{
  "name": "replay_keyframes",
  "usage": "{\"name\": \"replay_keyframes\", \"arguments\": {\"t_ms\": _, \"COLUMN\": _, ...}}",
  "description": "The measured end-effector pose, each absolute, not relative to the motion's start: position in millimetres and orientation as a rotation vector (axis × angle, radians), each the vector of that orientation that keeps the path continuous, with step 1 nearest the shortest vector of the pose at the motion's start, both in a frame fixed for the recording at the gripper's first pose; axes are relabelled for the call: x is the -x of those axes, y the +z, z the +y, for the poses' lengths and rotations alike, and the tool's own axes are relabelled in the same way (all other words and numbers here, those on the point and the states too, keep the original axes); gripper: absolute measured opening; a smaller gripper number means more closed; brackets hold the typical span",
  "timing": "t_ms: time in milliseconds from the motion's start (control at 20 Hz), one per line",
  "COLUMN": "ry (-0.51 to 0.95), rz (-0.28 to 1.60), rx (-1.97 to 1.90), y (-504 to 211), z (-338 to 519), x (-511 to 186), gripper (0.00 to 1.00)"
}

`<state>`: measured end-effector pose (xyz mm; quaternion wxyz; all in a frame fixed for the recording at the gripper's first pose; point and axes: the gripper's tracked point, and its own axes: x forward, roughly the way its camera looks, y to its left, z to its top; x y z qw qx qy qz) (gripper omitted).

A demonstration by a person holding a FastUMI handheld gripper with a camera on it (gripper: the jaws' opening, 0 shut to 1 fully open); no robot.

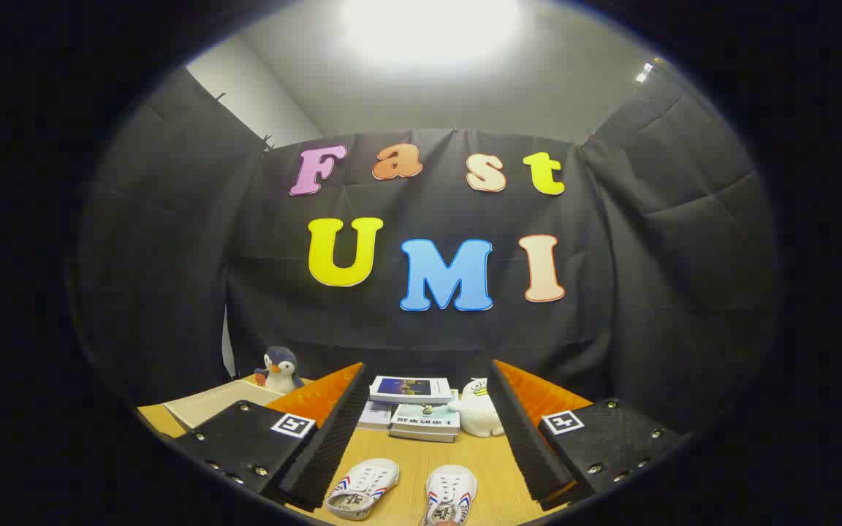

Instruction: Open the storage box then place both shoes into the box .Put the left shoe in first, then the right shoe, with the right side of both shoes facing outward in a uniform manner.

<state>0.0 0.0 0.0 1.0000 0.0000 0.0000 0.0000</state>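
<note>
Two white shoes with red and blue stripes lie on the wooden table, between and below my fingers: one shoe (pixel 362 487) nearer the left finger, the other shoe (pixel 450 495) nearer the middle, both with toes toward the booth's back. My gripper (pixel 427 387) is open, held above the table with nothing between its fingers. A pale flat box (pixel 209 403) lies beyond the left finger (pixel 333 431); whether it is the storage box I cannot tell.
A stack of books (pixel 414 409) sits at the back of the table just ahead of the fingers. A white plush toy (pixel 481 409) leans beside the stack by the right finger. A penguin plush (pixel 280 369) stands behind the pale box.
</note>
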Motion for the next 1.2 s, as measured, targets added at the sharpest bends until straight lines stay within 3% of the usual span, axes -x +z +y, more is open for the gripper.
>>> {"name": "replay_keyframes", "arguments": {"t_ms": 1200, "ry": 0.037, "rz": 0.014, "rx": -0.021, "y": -2.9, "z": 7.3, "x": -6.0, "gripper": 0.97}}
